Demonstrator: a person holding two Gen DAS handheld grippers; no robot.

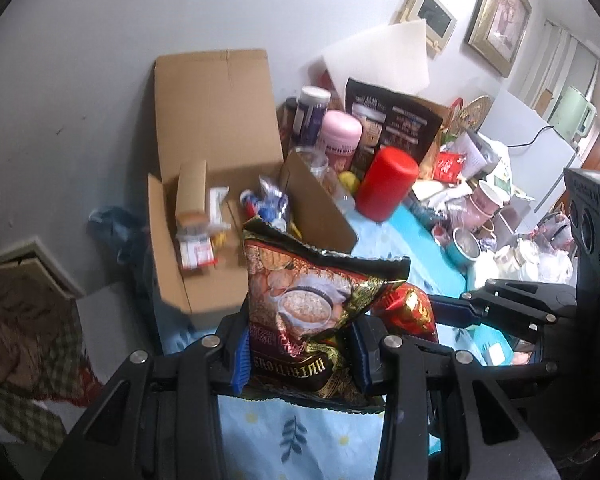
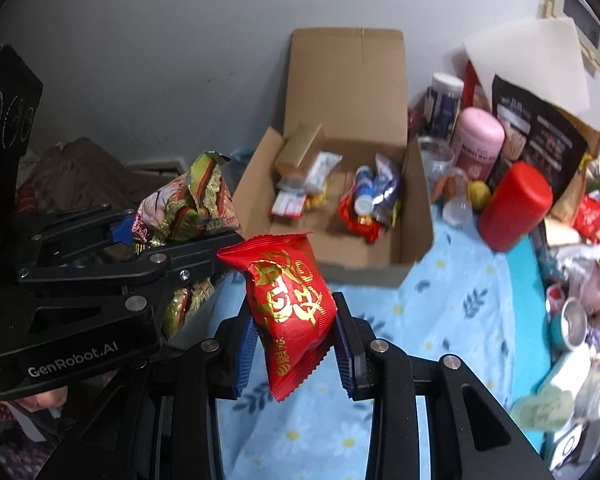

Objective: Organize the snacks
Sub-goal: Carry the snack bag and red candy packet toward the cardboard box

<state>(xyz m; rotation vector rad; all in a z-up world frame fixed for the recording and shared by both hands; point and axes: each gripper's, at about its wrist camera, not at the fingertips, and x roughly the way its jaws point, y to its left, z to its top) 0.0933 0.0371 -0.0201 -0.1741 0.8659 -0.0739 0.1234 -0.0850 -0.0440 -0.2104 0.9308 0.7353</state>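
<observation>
The left gripper (image 1: 300,354) is clamped on a brown-and-gold cereal packet (image 1: 300,300), raised above the blue floral cloth (image 1: 296,440) on the tabletop. Just to its right, the right gripper (image 2: 296,344) is clamped on a red snack packet (image 2: 292,304), also lifted off the cloth. Beyond both stands an open cardboard box (image 2: 364,252) holding assorted snacks, against the wall. Further right, a red canister (image 2: 514,206) leans among crowded jars.

Red cylindrical canister (image 2: 514,206) lying tilted on floral blue cloth (image 2: 440,304); pink-lidded jar (image 2: 480,142) behind; framed picture (image 1: 500,16) on wall.
</observation>
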